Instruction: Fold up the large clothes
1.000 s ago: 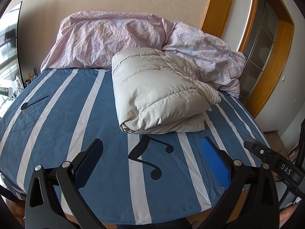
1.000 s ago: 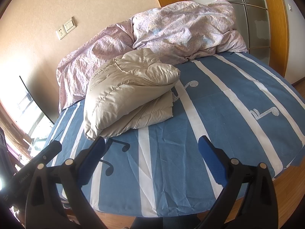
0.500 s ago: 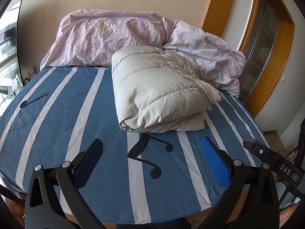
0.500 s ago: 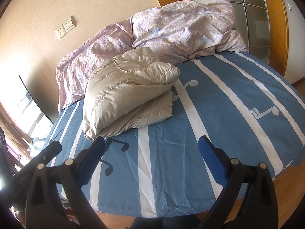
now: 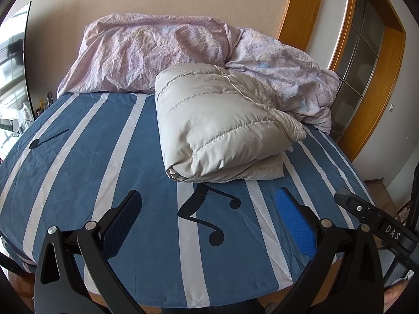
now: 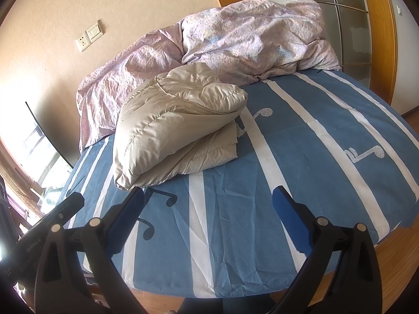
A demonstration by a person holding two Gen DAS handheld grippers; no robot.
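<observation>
Left wrist: we had the left gripper (image 5: 207,216) spread, empty, low at the bed (image 5: 78,172) foot edge. Jacket (image 5: 217,128) sat folded mid-bed, its far edge against the duvet (image 5: 162,52). Fold looked done; next probably just a tidy or retreat.

Right wrist: right gripper (image 6: 208,213) also spread, empty, well short of the jacket (image 6: 175,123). Nothing blocked the approach; the duvet (image 6: 248,44) crowded the far side.

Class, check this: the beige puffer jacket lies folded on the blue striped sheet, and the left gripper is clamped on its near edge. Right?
Not quite. The left gripper is open and holds nothing, short of the folded puffer jacket on the striped sheet. The left wrist view shows this.
</observation>
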